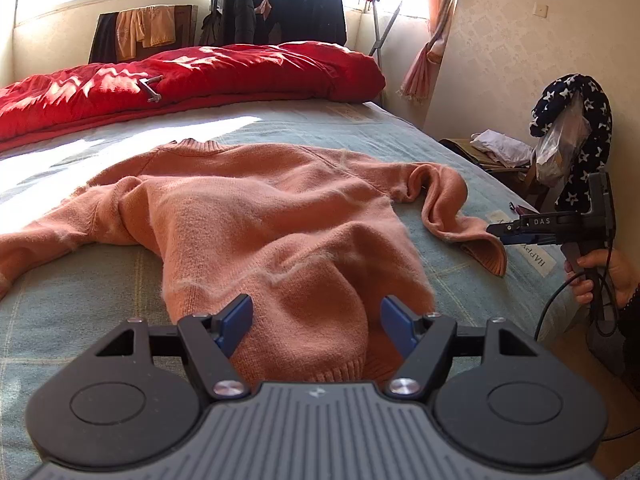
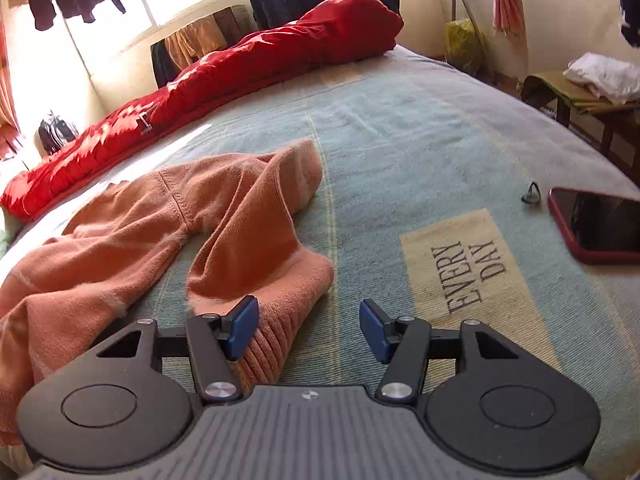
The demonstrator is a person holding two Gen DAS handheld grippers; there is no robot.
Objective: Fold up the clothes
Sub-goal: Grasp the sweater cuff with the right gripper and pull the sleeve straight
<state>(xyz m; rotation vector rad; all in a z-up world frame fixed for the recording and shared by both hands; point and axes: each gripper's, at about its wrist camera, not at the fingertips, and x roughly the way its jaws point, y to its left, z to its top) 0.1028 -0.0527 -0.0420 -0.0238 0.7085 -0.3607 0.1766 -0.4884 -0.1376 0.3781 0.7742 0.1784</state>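
Now sweater (image 1: pixel 256 216) hem lies between left gripper (image 1: pixel 316 322) jaws.

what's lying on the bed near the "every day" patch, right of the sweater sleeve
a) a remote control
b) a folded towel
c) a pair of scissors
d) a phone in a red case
d: in the right wrist view a phone in a red case lies screen up on the bedspread beside the "EVERY DAY" patch, apart from the orange sweater's sleeve cuff.

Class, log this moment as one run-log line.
sweater: flat on bed | left gripper: open, astride hem | right gripper: open at cuff
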